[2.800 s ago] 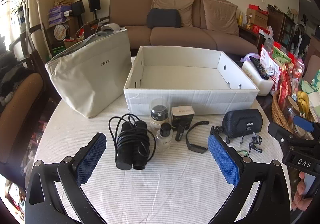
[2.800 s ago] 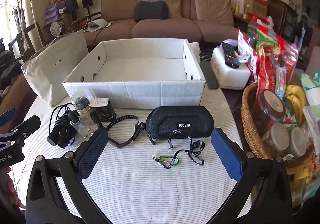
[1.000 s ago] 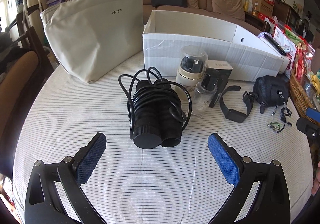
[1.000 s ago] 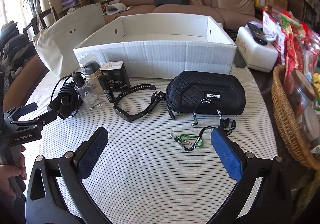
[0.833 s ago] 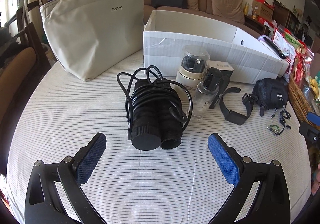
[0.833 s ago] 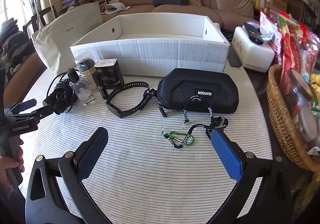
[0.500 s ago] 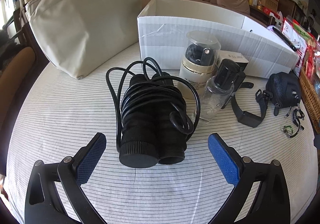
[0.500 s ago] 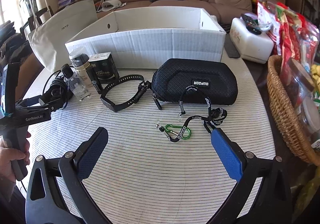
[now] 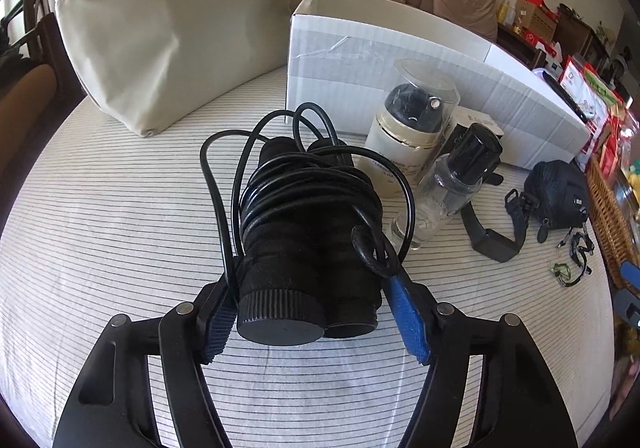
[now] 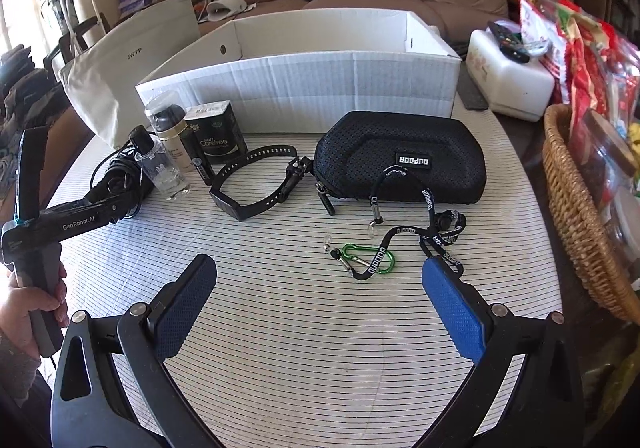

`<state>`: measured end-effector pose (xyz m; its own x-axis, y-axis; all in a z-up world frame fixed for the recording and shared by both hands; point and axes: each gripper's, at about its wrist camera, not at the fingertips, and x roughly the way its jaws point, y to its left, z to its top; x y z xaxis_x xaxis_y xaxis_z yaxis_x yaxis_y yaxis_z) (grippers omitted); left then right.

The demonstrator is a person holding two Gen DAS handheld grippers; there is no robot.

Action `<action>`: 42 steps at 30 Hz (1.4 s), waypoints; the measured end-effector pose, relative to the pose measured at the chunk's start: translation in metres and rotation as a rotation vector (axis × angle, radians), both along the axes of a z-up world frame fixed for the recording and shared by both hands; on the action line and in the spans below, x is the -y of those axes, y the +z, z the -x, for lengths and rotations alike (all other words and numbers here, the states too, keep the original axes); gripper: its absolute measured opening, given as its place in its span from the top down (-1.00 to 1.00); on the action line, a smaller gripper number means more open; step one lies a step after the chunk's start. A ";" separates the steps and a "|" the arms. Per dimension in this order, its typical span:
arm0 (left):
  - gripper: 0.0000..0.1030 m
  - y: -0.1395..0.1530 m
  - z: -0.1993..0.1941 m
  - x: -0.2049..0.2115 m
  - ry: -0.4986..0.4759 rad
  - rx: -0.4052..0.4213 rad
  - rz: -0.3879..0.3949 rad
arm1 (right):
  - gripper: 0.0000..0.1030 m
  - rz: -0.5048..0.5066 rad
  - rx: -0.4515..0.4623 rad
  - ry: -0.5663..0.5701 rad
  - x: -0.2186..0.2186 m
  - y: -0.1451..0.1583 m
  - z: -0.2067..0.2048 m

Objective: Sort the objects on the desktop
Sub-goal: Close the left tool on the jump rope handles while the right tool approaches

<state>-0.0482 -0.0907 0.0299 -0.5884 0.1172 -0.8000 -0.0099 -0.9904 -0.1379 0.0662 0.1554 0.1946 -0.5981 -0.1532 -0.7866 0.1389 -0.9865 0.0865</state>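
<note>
My left gripper (image 9: 312, 312) is shut on a black skipping rope (image 9: 308, 232), two foam handles wrapped in cord, lying on the striped tablecloth. Behind it stand a cream bottle (image 9: 408, 136), a clear bottle with a black cap (image 9: 444, 184), a black wristband (image 9: 492, 244) and a black mesh case (image 9: 556, 192). My right gripper (image 10: 320, 292) is open and empty over bare cloth, in front of the mesh case (image 10: 400, 164), its lanyard with a green carabiner (image 10: 368, 256), the wristband (image 10: 256, 184) and a small dark box (image 10: 216, 132).
An open white cardboard box (image 10: 304, 80) stands behind the objects, also in the left wrist view (image 9: 400, 60). A beige JWYP bag (image 9: 168, 28) stands to its left. A wicker basket (image 10: 580, 208) with jars and snack packets sits at the right table edge.
My left gripper moved forward to the skipping rope and closed on its handles. My right gripper stayed open and shifted only slightly.
</note>
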 end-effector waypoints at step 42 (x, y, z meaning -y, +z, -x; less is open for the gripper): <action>-0.47 -0.015 -0.173 0.017 -0.013 0.108 -0.489 | 0.18 -0.074 0.237 1.002 0.235 -0.016 -0.010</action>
